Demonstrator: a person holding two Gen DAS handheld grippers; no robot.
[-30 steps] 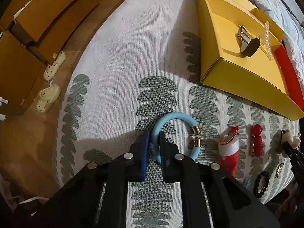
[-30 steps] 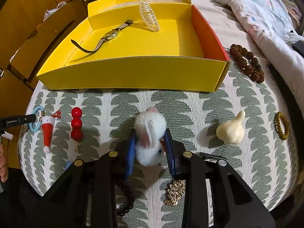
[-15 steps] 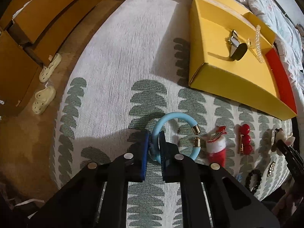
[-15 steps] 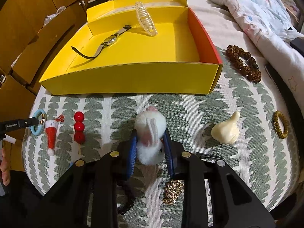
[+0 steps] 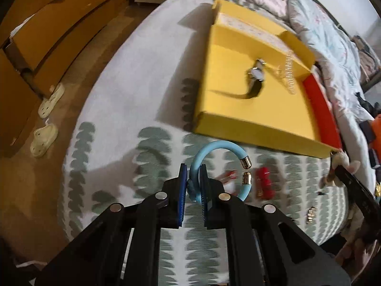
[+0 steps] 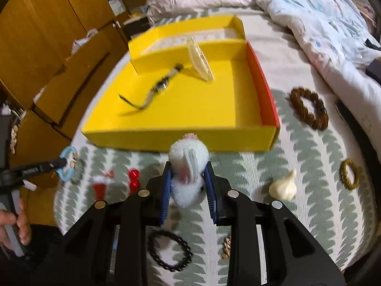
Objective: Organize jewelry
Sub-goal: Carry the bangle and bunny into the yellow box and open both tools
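Observation:
My left gripper (image 5: 193, 186) is shut on a light blue open bangle (image 5: 220, 146) with gold end caps and holds it above the patterned cloth; it also shows in the right wrist view (image 6: 67, 166). My right gripper (image 6: 189, 181) is shut on a white fluffy bunny clip (image 6: 188, 157) and holds it above the cloth, just in front of the yellow box (image 6: 181, 140). The box (image 5: 257, 133) holds a wristwatch (image 6: 157, 87) and a clear hair claw (image 6: 200, 62).
On the cloth lie a red santa-hat clip (image 6: 102, 184), red ball clip (image 6: 133, 178), black bead bracelet (image 6: 169, 250), gold chain piece (image 6: 226, 246), cream claw clip (image 6: 283, 186), gold hair tie (image 6: 349, 174) and brown bead bracelet (image 6: 309, 108). Slippers (image 5: 44, 138) sit on the floor at left.
Both grippers have lifted their items off the cloth and moved toward the yellow box. The bangle and bunny clip now hang above the cloth.

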